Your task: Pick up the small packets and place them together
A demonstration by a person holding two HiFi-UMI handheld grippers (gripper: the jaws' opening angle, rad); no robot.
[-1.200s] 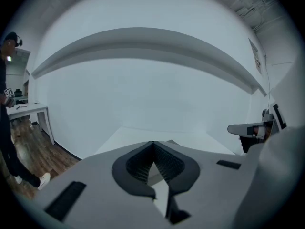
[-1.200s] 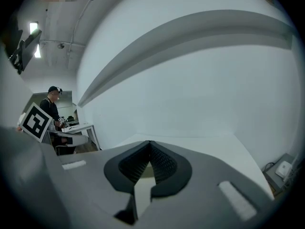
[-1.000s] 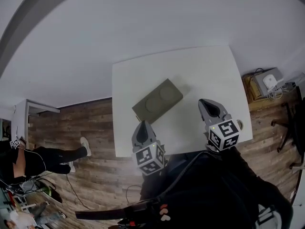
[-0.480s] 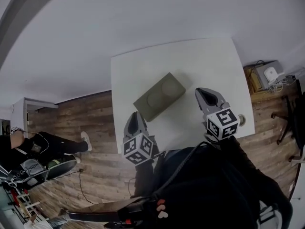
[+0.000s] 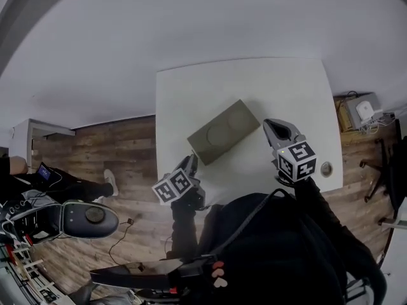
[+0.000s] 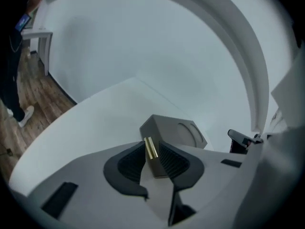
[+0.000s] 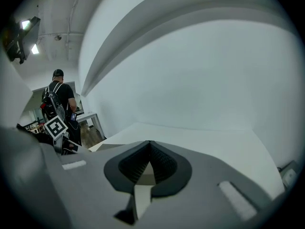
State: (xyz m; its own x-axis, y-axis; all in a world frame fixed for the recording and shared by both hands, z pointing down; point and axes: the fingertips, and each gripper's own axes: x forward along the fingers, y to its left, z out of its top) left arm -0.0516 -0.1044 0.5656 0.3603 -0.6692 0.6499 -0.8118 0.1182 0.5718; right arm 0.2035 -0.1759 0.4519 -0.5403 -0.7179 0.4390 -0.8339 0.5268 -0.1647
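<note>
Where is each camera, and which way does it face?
Head view: on the person's head, facing steeply down; white table, olive-grey rectangular box, left gripper, right gripper, dark sleeves.
Left gripper view: on left gripper, along fingers shut on small gold-edged packet, toward box.
Right gripper view: on right gripper, past shut fingers, across table.
Shared: head and left views show the box.

A white square table [image 5: 267, 88] is shown. An olive-grey rectangular box [image 5: 224, 132] with two round recesses is laid at 8 o'clock of centre, and a small round disc [image 5: 326, 168] at 4 o'clock.
</note>
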